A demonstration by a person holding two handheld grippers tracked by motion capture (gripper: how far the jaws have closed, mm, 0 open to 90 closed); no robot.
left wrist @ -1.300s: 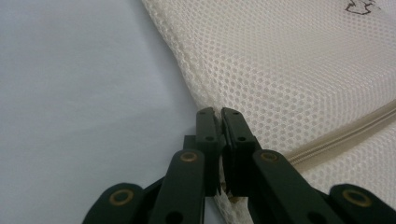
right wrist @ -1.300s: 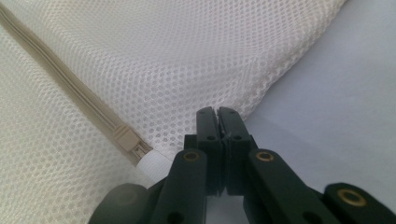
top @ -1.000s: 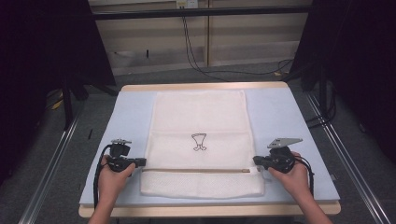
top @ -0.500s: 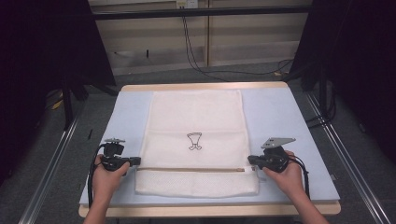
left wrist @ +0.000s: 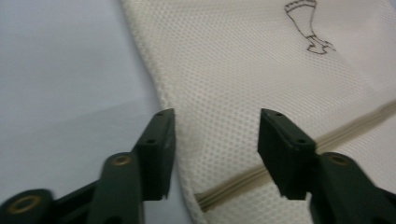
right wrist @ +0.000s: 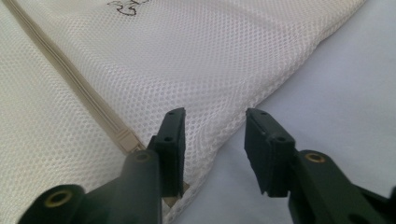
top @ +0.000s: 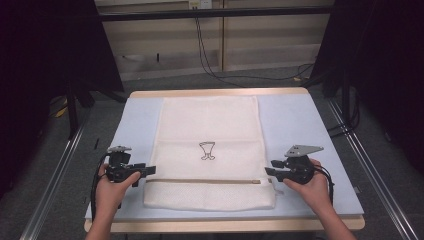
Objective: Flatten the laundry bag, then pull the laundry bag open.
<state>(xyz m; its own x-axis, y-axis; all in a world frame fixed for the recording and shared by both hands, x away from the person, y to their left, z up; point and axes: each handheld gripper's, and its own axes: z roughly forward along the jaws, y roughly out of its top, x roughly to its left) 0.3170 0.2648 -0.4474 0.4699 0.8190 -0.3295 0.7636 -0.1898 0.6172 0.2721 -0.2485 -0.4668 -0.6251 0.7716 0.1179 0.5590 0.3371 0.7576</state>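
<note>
One mesh bag [top: 208, 150] (one zipper [top: 205, 180], seemingly), two tongs [top: 148, 170] [top: 270, 171], one table [top: 295, 120].

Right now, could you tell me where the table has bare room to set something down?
Two free strips of the blue table top flank the mesh laundry bag, between its side edges and the table's sides. The right strip looks wider. The near corners are crowded by the left tool and right tool.

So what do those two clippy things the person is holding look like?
The left black two-jaw gripper and the right black two-jaw gripper are chunky, with flat rectangular jaw pads, small screw holes and brass-coloured pivot rivets. Each carries a grey three-cornered plate on top and trails a black cable. The person's forearms are bare, no sleeves.
</note>
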